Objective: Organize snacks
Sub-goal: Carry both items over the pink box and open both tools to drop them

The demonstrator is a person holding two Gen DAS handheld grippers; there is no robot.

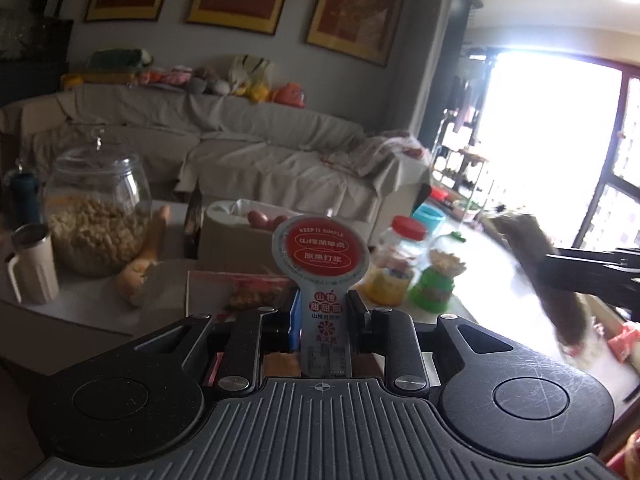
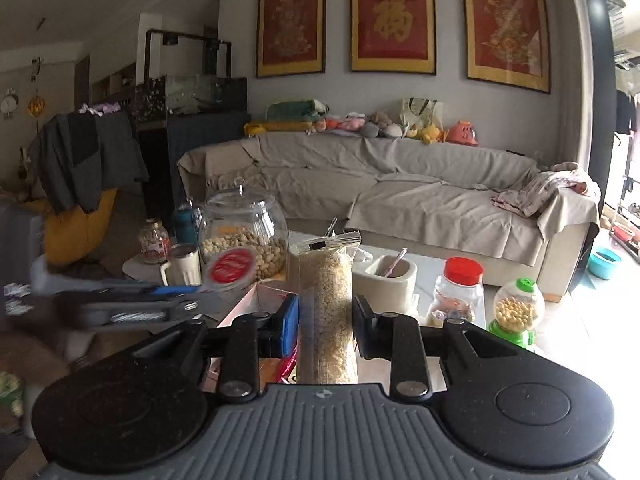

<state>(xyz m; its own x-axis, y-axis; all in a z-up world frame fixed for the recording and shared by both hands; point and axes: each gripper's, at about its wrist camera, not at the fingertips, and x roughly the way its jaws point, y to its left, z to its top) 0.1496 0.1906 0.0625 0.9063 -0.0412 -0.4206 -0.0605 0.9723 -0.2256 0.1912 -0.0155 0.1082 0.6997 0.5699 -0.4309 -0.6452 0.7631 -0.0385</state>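
Three framed pictures: hanging in a row on the wall above a sofa that is wearing a grey cover.
Table: pale, standing in front of the sofa and carrying the snacks.
Large glass jar: sitting lidded at the table's left, holding pale nuts.
Red-lidded jar: standing beside a green candy dispenser that is holding yellow balls.
White holder: keeping a straw upright.
Left gripper: pinching one round-topped snack sachet upright above the table.
Right gripper: squeezing one clear grain packet, standing upright between its pads, above the table.
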